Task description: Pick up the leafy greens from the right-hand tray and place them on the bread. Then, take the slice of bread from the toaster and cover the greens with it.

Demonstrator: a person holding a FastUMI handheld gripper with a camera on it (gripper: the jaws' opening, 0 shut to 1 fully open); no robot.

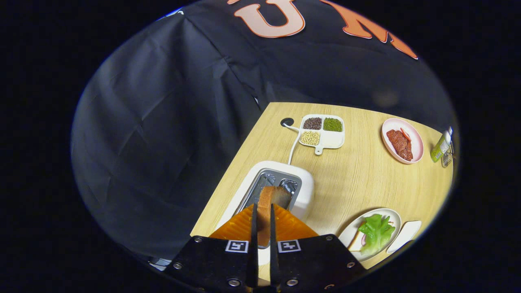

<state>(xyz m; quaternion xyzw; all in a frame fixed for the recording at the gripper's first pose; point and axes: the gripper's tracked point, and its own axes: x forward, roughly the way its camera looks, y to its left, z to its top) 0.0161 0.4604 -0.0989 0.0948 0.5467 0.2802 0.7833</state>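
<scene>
Gripping the slice of bread (270, 203) edge-on, the hand-held gripper (262, 228) has its 2 fingers drawn close together with the slice clamped between them, just above the open slots of the toaster (303, 191). Holding it by the 2 flat faces makes sense: the slice stands upright in a narrow slot, so the thin edge is what faces up and the broad sides are the only places the pads can press. The slice appears to sit at or just above the slot mouth, though how far it has cleared the slot cannot be told. The toaster stands near the tabletop (358, 179) edge closest to the fingers, its white cord (292, 146) running away toward a hole in the wood. To the right of the fingers a pale plate (388, 213) carries the leafy greens (376, 232), which lie on top of what looks like the lower bread, only a sliver of it showing at the plate's near side; so the first half of the task seems done and this is the covering step. A small white tray (407, 234) lies just beside that plate. Beyond the toaster sits a divided dish (331, 140) with 3 kinds of beans, and further right a pink plate (417, 152) holds sliced meat (399, 144), with a green bottle (441, 147) near it. The next move likely calls for carrying the slice rightward and turning it flat over the greens.
</scene>
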